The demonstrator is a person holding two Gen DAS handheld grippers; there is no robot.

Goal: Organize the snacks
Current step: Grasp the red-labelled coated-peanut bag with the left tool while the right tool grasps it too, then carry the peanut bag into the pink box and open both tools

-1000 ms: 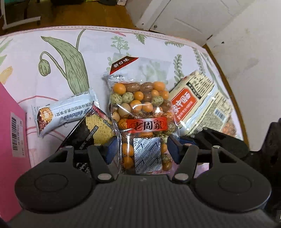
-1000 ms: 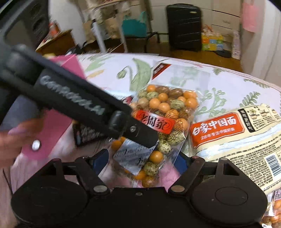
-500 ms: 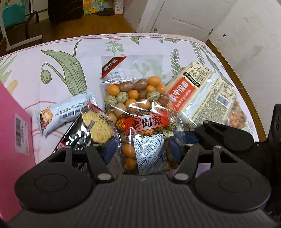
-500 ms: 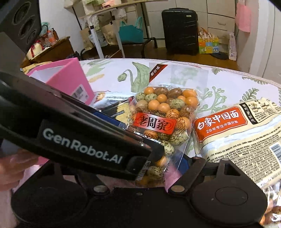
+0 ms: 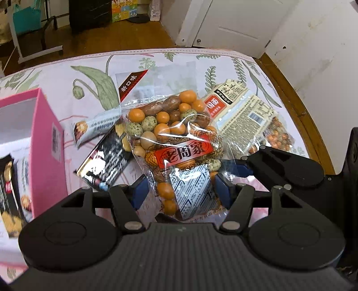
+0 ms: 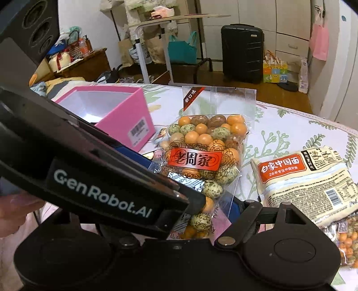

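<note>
Black suitcase (image 6: 242, 52) by white cabinets (image 6: 288, 24); teal bag (image 6: 182, 48) under white table (image 6: 179, 19).

The clear bag of coated nuts (image 6: 207, 156) wears a red label reading 老周家, and a dark red corner strip at its top says 新口味; low down on the bag, partly hidden, I can make out 花生 and 120克. The noodle packet (image 6: 306, 179) beside it carries an orange panel — 白象中国面, with 28年专注中国好面 beneath — plus a barcode too small to read. Along the black side of the left gripper (image 6: 100, 192) runs white lettering: GenRobot.AI. The pink box (image 6: 134, 120) bears a barcode sticker — its digits are illegible.
</note>
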